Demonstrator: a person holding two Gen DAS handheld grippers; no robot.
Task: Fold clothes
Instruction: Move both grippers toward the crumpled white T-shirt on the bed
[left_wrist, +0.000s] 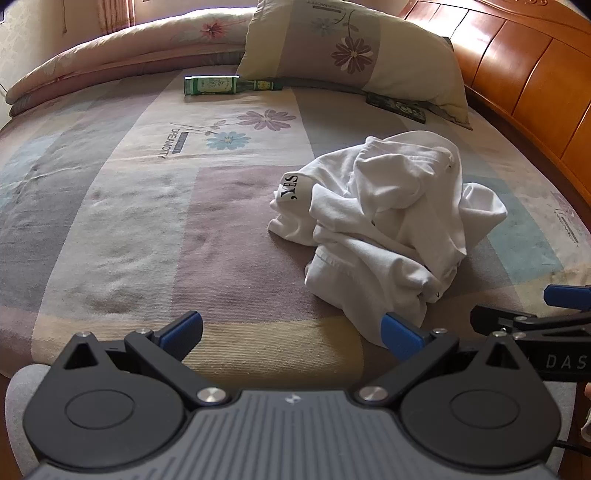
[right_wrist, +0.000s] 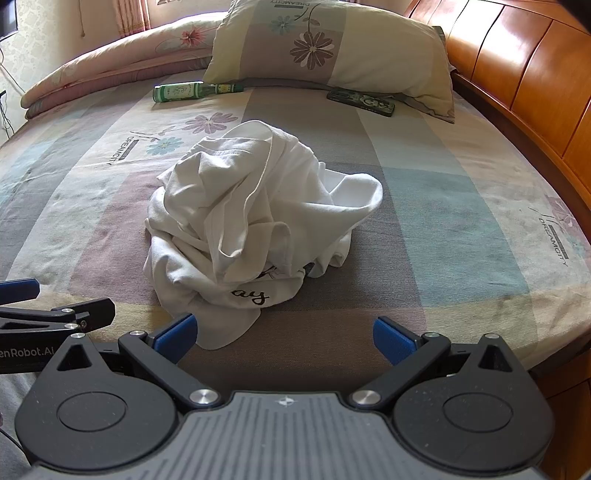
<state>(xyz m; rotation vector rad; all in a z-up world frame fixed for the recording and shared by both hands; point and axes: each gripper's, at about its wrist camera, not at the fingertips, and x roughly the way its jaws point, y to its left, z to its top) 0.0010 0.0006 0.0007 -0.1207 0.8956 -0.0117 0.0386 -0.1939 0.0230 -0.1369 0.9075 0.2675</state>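
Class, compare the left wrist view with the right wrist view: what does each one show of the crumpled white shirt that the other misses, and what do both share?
Only the left wrist view shows the "YES," lettering on the white shirt. Only the right wrist view shows the cursive "ay" print near its front edge. Both show the shirt crumpled on the bed, the green bottle lying by the pillow, and the left gripper and right gripper open, holding nothing.

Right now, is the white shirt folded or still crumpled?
Crumpled: the white shirt lies in a bunched heap on the bed sheet, creases everywhere, printed lettering partly buried.
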